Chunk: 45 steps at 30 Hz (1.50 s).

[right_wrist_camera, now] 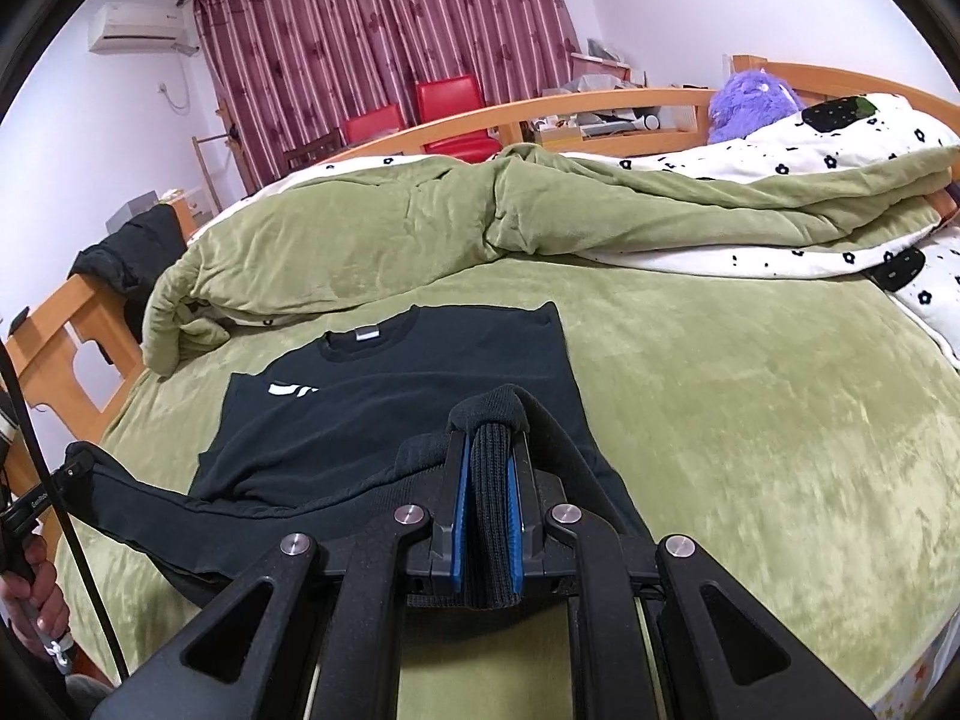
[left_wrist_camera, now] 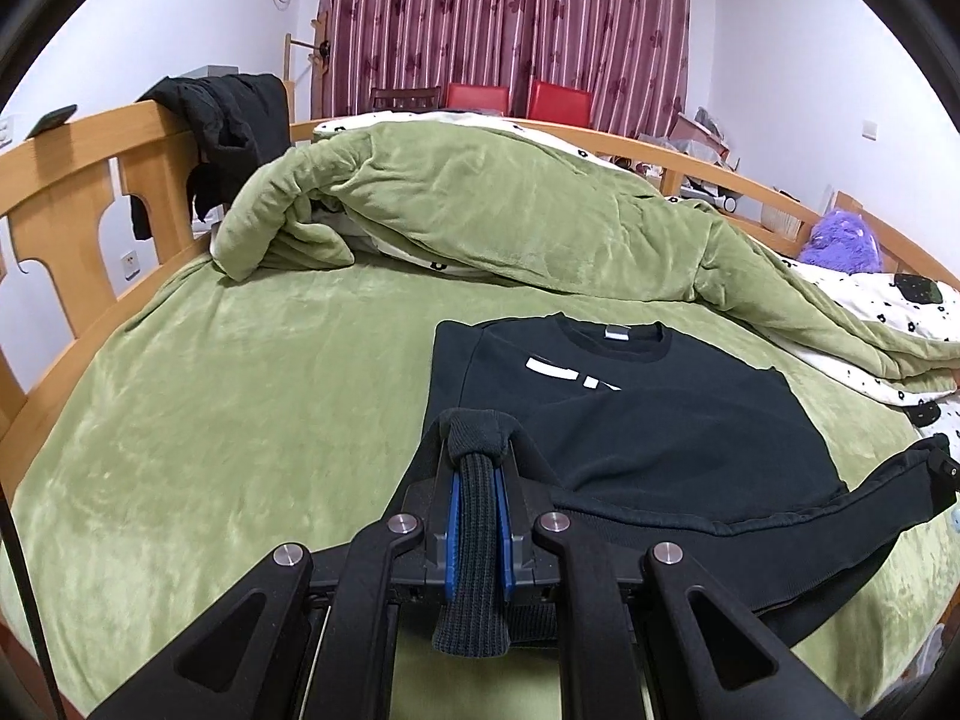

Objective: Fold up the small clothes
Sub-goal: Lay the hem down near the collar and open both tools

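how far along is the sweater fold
Partway. The black sweater lies on the green bed with its sides apparently folded in. The left tool and right tool each clamp the ribbed hem, lifted off the bed. Left: carrying the hem up to the collar.

A green bed [left_wrist_camera: 210, 420] carries a black sweatshirt [left_wrist_camera: 660, 420] and rumpled quilt [left_wrist_camera: 480, 210].

At the lower centre of the frame the right gripper [right_wrist_camera: 487, 468] is clamped on the ribbed hem of a black sweatshirt [right_wrist_camera: 420, 414], which lies collar-away on the green bedspread [right_wrist_camera: 750, 420]. At the left edge the left gripper [right_wrist_camera: 75, 471] pinches the hem's other corner, lifted off the bed. A rumpled green quilt [right_wrist_camera: 480, 222] crosses the upper middle, with a purple plush toy [right_wrist_camera: 750, 99] at upper right.
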{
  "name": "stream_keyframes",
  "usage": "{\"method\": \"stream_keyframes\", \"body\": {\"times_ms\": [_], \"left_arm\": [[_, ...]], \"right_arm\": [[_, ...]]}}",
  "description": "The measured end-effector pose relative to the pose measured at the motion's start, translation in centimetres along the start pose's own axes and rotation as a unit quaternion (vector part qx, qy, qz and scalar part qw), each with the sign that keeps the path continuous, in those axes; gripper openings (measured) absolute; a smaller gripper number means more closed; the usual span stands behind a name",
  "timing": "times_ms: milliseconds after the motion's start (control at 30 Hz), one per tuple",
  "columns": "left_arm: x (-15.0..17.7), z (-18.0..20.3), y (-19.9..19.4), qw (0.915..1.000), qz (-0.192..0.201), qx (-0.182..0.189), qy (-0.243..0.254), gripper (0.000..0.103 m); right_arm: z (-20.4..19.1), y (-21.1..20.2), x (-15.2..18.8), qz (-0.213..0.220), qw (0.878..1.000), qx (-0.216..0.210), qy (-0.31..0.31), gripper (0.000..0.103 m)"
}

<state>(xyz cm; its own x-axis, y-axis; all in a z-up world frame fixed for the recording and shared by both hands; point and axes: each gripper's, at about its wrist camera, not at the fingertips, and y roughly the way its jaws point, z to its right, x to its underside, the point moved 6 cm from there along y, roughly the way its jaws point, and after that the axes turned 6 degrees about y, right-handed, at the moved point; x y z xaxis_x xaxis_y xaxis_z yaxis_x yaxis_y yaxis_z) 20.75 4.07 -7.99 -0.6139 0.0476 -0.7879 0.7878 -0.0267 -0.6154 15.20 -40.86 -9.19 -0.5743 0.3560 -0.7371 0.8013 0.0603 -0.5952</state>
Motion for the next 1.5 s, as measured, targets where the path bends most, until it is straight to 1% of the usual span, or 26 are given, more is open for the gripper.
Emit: {"method": "stream_keyframes", "body": {"times_ms": [300,367,633,867,1233,1367,1500], "left_arm": [[-2.4,-0.2,5.6,0.9999,-0.012,-0.002,-0.002,0.01],[-3.1,-0.3,6.8,0.9999,-0.011,-0.001,-0.005,0.01],[-5.9,-1.2,10.9,0.9998,-0.003,-0.001,-0.02,0.01],[-7.7,-0.7,14.8,0.9999,-0.006,-0.003,-0.012,0.01],[-9.2,0.2,21.6,0.9998,-0.018,-0.006,0.001,0.01],[-9.2,0.5,23.7,0.9997,-0.022,-0.008,0.003,0.01],[-8.8,0.6,25.5,0.9995,-0.03,-0.011,0.002,0.01]], "right_arm": [[-0.6,5.8,-2.6,-0.009,1.0,0.011,0.006,0.011],[-0.7,7.1,-3.2,-0.01,1.0,0.013,0.008,0.011],[-0.7,11.9,-6.5,-0.006,0.999,-0.002,0.038,0.011],[-1.1,15.8,-8.7,-0.006,0.999,0.007,0.035,0.011],[-0.2,22.8,-10.1,-0.021,0.999,0.015,0.038,0.011],[0.2,25.3,-10.3,-0.025,0.999,0.019,0.038,0.011],[0.7,27.6,-9.7,-0.033,0.998,0.025,0.038,0.011]]}}
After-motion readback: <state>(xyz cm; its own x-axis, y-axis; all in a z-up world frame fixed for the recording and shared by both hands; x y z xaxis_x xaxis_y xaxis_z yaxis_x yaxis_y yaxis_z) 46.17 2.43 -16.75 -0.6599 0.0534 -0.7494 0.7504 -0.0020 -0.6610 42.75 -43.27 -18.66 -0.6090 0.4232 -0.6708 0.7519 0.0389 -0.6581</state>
